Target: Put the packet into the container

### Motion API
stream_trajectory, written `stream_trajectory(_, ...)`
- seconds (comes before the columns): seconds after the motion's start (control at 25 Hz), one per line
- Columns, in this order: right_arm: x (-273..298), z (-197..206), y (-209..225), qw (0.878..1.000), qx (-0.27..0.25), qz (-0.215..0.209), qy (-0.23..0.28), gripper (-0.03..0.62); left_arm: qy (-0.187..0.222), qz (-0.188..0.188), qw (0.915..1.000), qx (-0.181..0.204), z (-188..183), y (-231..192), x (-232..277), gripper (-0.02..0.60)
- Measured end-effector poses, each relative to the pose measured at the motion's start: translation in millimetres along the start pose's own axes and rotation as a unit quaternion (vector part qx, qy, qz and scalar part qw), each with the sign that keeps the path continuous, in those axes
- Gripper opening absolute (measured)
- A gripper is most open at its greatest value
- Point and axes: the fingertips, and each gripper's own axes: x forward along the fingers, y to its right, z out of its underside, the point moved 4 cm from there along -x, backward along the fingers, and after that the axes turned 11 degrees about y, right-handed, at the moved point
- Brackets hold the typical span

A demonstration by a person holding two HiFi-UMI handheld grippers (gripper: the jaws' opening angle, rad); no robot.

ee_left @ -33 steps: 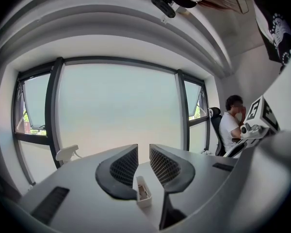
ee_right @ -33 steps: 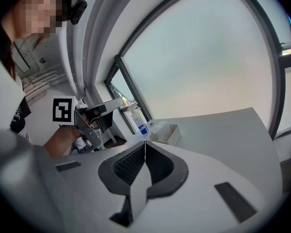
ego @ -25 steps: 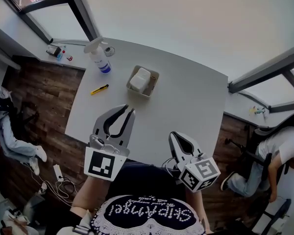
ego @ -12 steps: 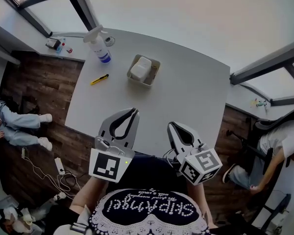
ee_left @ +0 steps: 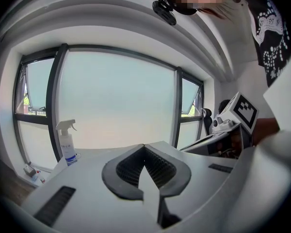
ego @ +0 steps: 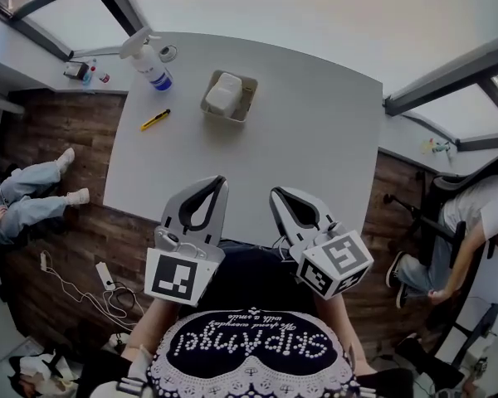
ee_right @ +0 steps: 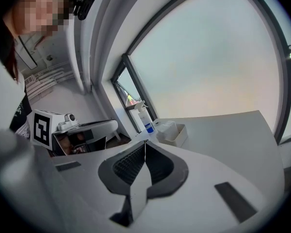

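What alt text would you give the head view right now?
Seen from above, a white packet sits inside a small container at the far side of a pale table, while the person's left tool and right tool, both shut and empty, hover at the near edge. A spray bottle and a yellow pen-like item are to the container's left.

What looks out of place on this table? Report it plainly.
Nothing stands out. The packet sits inside the container, the spray bottle stands upright at the table corner, and the yellow marker lies flat. No spill or damage shows.
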Motion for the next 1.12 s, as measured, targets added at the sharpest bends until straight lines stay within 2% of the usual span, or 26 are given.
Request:
stream_trajectory(0.36,-5,3,-1,1.0,0.002,-0.005,-0.001,0.015,-0.011,-0.003,0.9999,-0.001,3,-2,-4,0.008)
stream_trajectory(1.12,-13,9,-3,1.0,-0.008,-0.014,-0.016,0.014,-0.019,-0.004,0.9995,0.024,6,1,-11,0.008)
